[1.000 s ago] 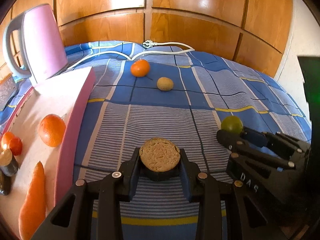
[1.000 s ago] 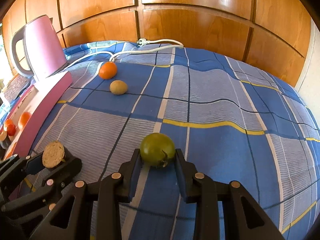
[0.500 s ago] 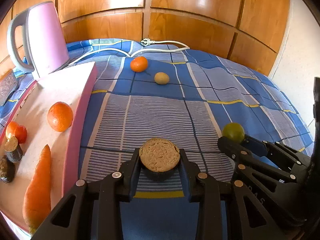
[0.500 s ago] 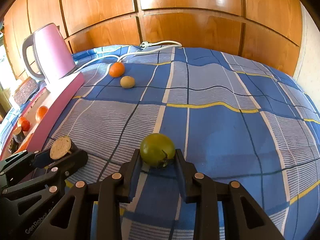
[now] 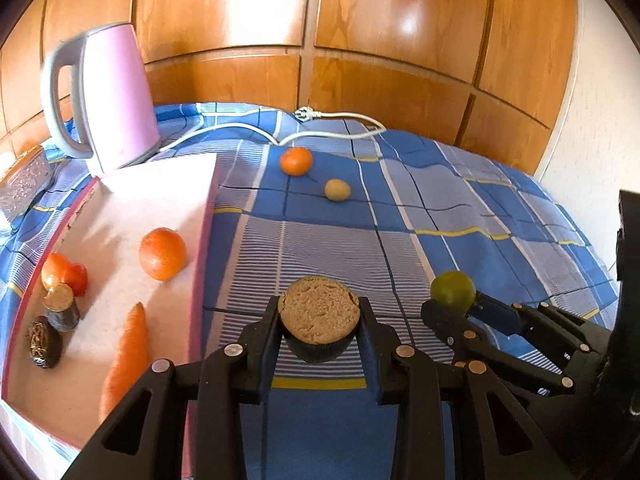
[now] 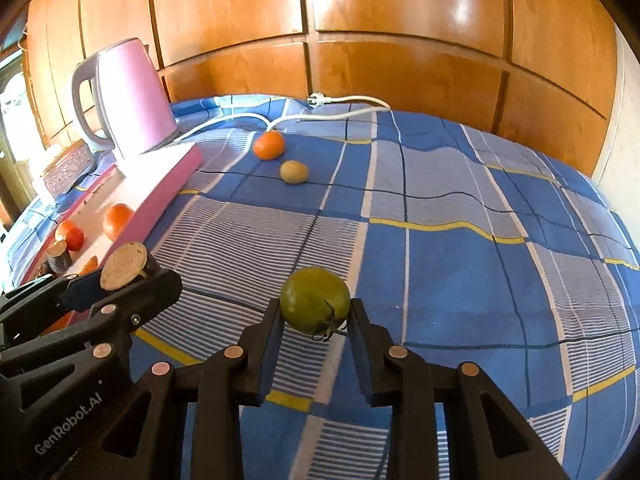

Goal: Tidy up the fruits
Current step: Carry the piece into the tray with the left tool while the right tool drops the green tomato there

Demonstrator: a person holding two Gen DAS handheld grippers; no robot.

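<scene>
My left gripper [image 5: 319,322] is shut on a brown muffin in a dark cup [image 5: 319,317], held above the blue checked cloth; it also shows in the right wrist view [image 6: 124,266]. My right gripper [image 6: 316,312] is shut on a green tomato [image 6: 314,299], which also shows in the left wrist view [image 5: 453,291]. An orange [image 5: 296,161] and a small tan fruit [image 5: 337,190] lie on the cloth farther back. The pink-edged white tray [image 5: 168,184] at the left holds an orange [image 5: 163,254], red tomatoes [image 5: 66,274], a carrot [image 5: 126,354] and two dark cups [image 5: 60,312].
A pink kettle [image 5: 116,96] stands behind the tray, with a white cord and plug [image 5: 320,114] trailing across the cloth. A wooden panelled wall [image 5: 360,40] closes the back. A white wall [image 5: 592,128] is at the right.
Both grippers have risen and drawn back with their loads still held. The tray and kettle show more fully at the left.
</scene>
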